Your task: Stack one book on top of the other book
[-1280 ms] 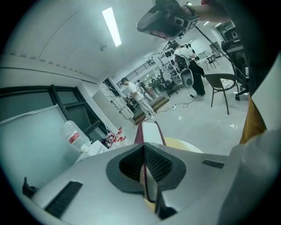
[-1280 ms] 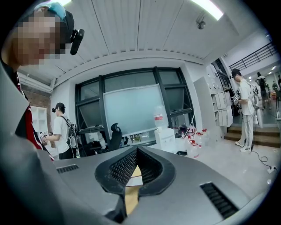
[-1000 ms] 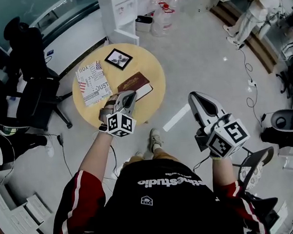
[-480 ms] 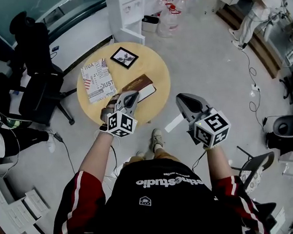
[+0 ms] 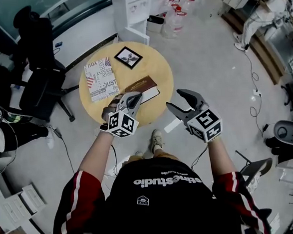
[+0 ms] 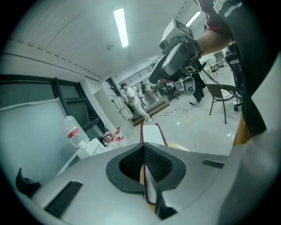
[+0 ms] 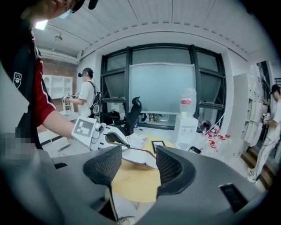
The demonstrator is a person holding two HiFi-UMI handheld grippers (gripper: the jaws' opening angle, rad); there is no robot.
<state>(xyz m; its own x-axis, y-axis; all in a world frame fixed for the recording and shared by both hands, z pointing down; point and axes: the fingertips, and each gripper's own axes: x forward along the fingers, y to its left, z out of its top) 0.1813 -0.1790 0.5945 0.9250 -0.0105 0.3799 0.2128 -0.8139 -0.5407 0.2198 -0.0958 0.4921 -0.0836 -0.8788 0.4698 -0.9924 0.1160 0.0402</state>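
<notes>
Round surface light wood. maroon book with gold cover print. patterned book white, black lettering, red-white-blue flag patches. framed picture black-edged. left tongs and right tongs grey, black-and-white square markers.

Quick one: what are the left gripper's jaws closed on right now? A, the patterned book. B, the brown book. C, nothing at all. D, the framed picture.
B: in the left gripper view, the left gripper has its jaws pressed together on the thin dark-red cover edge of the brown book. The patterned book and framed picture lie apart from it on the round table.
</notes>
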